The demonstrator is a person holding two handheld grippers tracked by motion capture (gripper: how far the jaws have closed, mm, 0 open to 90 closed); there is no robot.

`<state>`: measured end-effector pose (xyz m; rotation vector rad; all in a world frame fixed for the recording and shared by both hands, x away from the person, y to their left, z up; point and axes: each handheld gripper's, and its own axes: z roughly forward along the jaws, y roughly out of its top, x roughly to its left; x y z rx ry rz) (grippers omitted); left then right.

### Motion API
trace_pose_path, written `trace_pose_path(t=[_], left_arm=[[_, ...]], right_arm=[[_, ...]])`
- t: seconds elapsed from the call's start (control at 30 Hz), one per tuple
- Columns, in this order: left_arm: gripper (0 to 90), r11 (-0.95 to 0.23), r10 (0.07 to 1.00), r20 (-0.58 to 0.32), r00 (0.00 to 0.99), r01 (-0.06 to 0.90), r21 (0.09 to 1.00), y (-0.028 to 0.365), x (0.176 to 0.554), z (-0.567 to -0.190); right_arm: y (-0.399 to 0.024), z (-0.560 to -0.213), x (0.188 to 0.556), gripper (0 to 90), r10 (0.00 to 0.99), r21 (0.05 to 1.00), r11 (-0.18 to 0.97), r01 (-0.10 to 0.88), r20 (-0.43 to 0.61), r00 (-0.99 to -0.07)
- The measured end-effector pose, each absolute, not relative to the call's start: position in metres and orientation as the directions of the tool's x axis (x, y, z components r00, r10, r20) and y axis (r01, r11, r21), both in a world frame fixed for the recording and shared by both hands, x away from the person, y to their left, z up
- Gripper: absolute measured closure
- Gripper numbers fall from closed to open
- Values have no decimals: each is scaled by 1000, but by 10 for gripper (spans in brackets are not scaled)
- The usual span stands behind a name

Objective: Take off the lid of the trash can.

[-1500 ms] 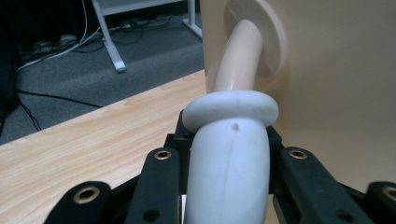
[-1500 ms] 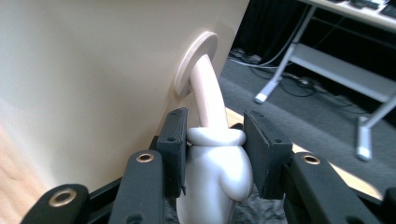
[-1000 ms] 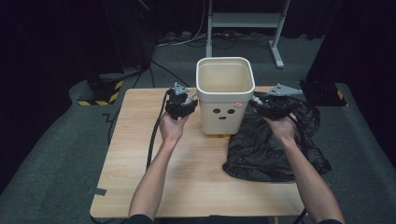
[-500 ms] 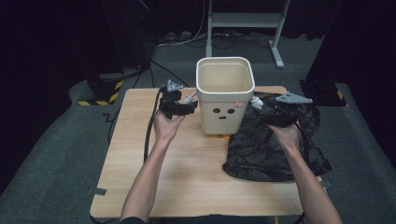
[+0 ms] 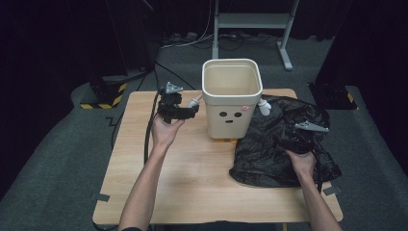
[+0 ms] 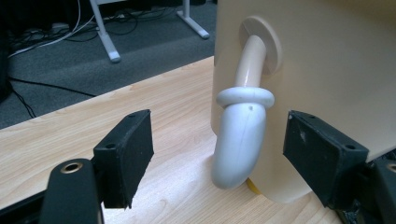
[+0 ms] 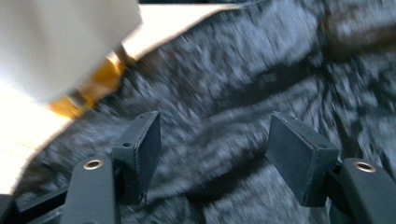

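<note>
Daylight-free surroundings frame the high view, where a light wooden desk (image 5: 192, 178) carries a cream plastic bin with a small face drawn on its front (image 5: 232, 98) and a crumpled black plastic bag (image 5: 269, 149). The left gripper (image 5: 191, 109) is held just beside the bin's left wall, its tips pointing toward the bin's white curved side arm (image 5: 195, 101). The right gripper (image 5: 291, 139) is low over the bag, to the right of the bin and well apart from the other gripper; its grey three-cornered plate faces up and the person's hand is behind it.

From the left gripper view, the jaws stand wide apart, having just been opening. The white curved arm (image 6: 240, 135), ringed by a collar halfway down, hangs from a round socket in the bin's wall (image 6: 327, 70) straight ahead and between the two pads, yet neither pad touches it. The desk (image 6: 93, 126) lies below and to the left of the gripper.

From the right gripper view, which is blurred, the jaws are spread wide and have just been closing slightly, holding nothing. The black bag (image 7: 233, 84) spreads beneath and ahead of them; whether the pads touch it cannot be told. The bin's pale wall (image 7: 56, 42) and its yellow foot (image 7: 93, 88) lie ahead to the left.
</note>
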<state>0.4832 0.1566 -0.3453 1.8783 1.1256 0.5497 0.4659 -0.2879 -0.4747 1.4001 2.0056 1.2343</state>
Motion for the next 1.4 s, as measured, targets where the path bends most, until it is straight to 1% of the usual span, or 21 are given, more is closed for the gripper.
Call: trace_pose_path(t=[0.13,0.2,0.33,0.4,0.5,0.6,0.67,0.83,0.97,1.1,1.23,1.33,1.4], left_arm=[[248,-225,859,-59,508,479,849,159,481,-341],[275,-208,853,-74,517,466,860,163,481,-338],[280,-175,843,-123,523,483,858,172,484,-336],[284,-181,841,-125,527,491,852,174,485,-334],[291,-200,843,-104,527,488,849,174,485,-329],[307,-207,844,-91,529,479,853,174,485,-324],[334,-207,837,-100,538,481,852,173,485,-320],[357,-216,830,-94,550,472,855,170,486,-313],[420,-227,816,-99,570,473,852,168,486,-308],[443,-221,816,-105,568,474,852,170,487,-304],[446,-209,823,-115,557,485,849,174,488,-300],[444,-226,826,-98,555,485,845,173,489,-295],[425,-235,830,-82,552,479,846,171,489,-290]], right_arm=[[-289,-488,466,343,918,814,130,566,116,-378],[-285,-495,466,343,924,796,144,588,104,-367],[-276,-510,469,330,936,741,227,631,13,-352],[-276,-514,470,335,939,737,226,637,9,-344],[-277,-520,469,333,944,739,216,639,10,-330],[-277,-522,468,339,947,749,223,624,-13,-322],[-277,-522,468,337,947,750,225,623,-17,-321],[-276,-522,468,325,946,747,226,625,-15,-324],[-276,-523,468,324,944,748,232,621,-20,-328],[-276,-523,468,324,944,748,235,620,-25,-328],[-276,-523,468,323,944,749,234,620,-24,-328],[-276,-523,468,323,945,749,234,620,-24,-327],[-276,-523,468,317,945,748,233,621,-24,-326]])
